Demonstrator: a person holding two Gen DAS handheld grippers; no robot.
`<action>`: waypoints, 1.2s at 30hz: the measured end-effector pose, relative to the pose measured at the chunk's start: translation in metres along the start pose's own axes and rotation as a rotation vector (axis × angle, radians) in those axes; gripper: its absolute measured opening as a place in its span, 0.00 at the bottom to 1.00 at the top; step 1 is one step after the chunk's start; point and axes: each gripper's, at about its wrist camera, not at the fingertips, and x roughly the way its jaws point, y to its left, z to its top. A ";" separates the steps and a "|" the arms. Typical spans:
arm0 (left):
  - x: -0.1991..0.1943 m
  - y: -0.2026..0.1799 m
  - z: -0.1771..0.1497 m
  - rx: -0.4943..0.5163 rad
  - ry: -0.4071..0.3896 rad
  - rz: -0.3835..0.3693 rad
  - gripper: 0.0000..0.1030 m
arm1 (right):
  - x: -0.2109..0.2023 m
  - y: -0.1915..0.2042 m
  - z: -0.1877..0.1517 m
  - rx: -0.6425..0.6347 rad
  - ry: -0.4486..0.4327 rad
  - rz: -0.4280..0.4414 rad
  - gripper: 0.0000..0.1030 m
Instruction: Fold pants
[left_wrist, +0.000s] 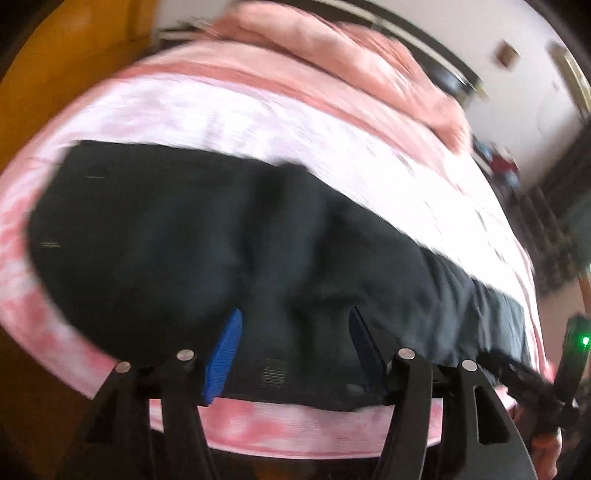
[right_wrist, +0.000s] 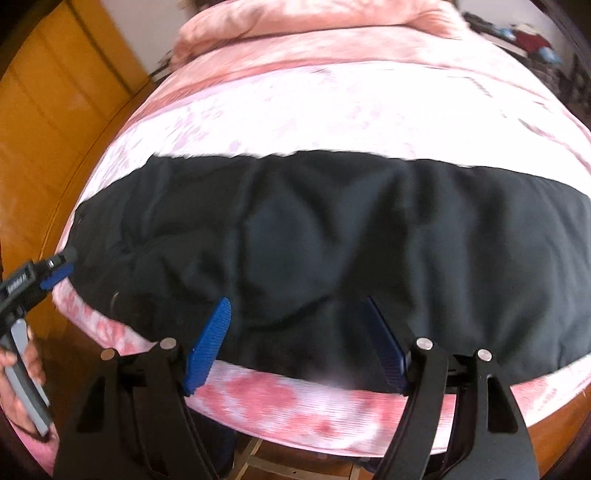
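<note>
Left tongs (left_wrist: 291, 350) released, right tongs (right_wrist: 297, 343) parted wide, both empty above dark pants (right_wrist: 332, 240), pink bedspread (right_wrist: 332, 110)

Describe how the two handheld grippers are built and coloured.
Both match: the left gripper and right gripper have ridged blue finger pads on black angular linkage arms joined by round silver pins. The left gripper seen from outside has a grey trigger handle; the right shows a green light.
</note>
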 end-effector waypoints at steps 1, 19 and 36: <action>0.012 -0.015 -0.003 0.025 0.026 -0.017 0.59 | -0.002 -0.004 -0.002 0.001 -0.006 -0.020 0.72; 0.057 -0.089 -0.040 0.204 0.062 0.056 0.74 | -0.004 -0.056 -0.026 0.056 -0.033 -0.098 0.74; 0.080 -0.184 -0.058 0.323 0.108 -0.016 0.81 | -0.060 -0.280 -0.080 0.629 -0.076 -0.103 0.76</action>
